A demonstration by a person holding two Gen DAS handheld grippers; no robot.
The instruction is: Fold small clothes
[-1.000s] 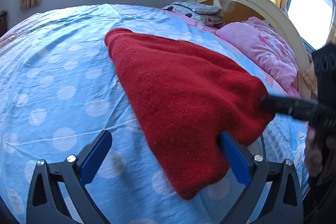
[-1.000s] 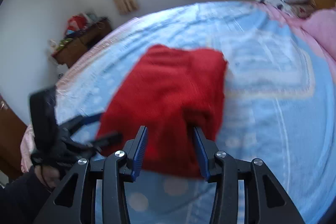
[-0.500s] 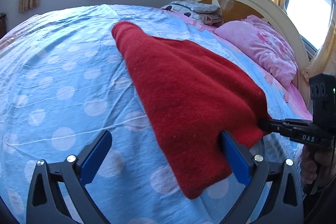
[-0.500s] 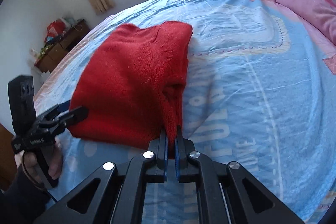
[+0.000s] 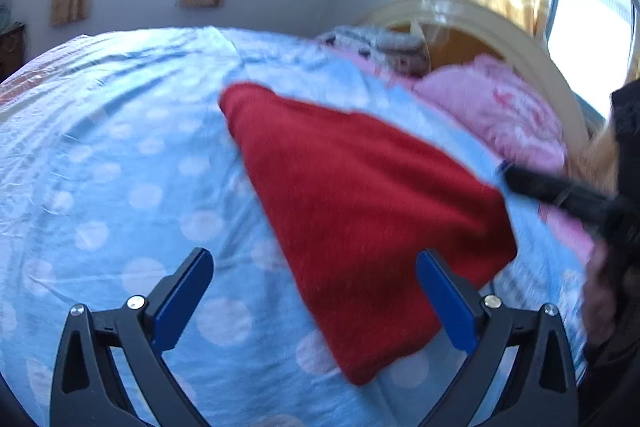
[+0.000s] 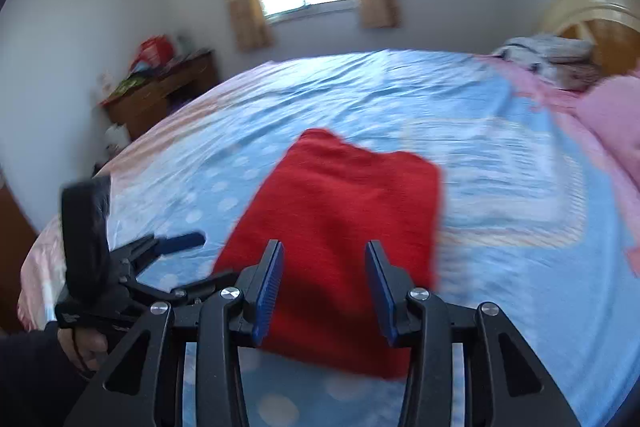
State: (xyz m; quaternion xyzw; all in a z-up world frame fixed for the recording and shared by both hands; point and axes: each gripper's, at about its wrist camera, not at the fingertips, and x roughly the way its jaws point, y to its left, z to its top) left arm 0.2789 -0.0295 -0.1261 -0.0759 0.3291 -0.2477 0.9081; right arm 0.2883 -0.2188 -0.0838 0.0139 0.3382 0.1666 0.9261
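A folded red knitted garment [image 5: 360, 203] lies flat on the blue dotted bedsheet [image 5: 120, 187]. It also shows in the right wrist view [image 6: 344, 211]. My left gripper [image 5: 316, 291] is open, held above the garment's near corner, its right finger over the cloth. My right gripper [image 6: 324, 283] is open and empty above the garment's near edge. In the left wrist view the right gripper [image 5: 560, 191] sits at the garment's right side. In the right wrist view the left gripper [image 6: 132, 267] is at the garment's left.
A pink pillow [image 5: 496, 111] and a folded grey blanket [image 5: 380, 43] lie by the wooden headboard [image 5: 480, 27]. A wooden side table [image 6: 160, 91] with clutter stands beyond the bed's far left edge. Windows with curtains line the walls.
My right gripper, shut on the garment's edge half a second ago, has opened and let it go and lifted back. The garment now lies flat. My left gripper stayed open.
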